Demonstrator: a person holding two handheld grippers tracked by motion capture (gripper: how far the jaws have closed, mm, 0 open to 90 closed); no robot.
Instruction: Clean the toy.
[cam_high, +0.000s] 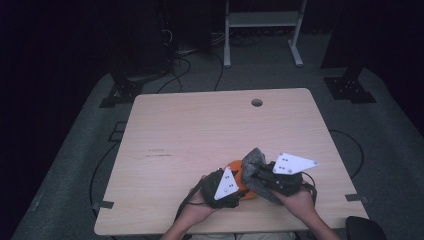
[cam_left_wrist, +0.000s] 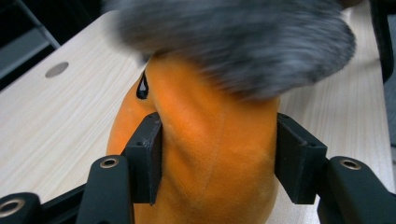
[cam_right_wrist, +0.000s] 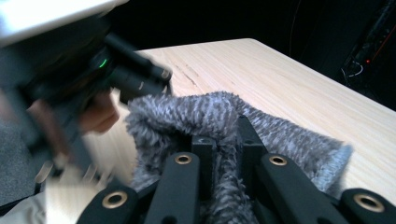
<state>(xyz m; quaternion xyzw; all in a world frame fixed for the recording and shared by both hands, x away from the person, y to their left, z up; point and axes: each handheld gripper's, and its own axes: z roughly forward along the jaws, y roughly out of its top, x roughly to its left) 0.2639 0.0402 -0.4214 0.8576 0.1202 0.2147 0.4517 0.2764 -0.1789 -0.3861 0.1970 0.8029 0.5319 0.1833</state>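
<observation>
Two grippers' fingers clamp one orange plush toy (cam_left_wrist: 215, 154) and one grey cloth (cam_right_wrist: 219, 121).

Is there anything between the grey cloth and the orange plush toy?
Nothing visible. The right gripper is shut on the grey cloth, and the left gripper is shut on the orange toy. In the left gripper view the cloth already lies over the toy's top, with no gap seen.
</observation>
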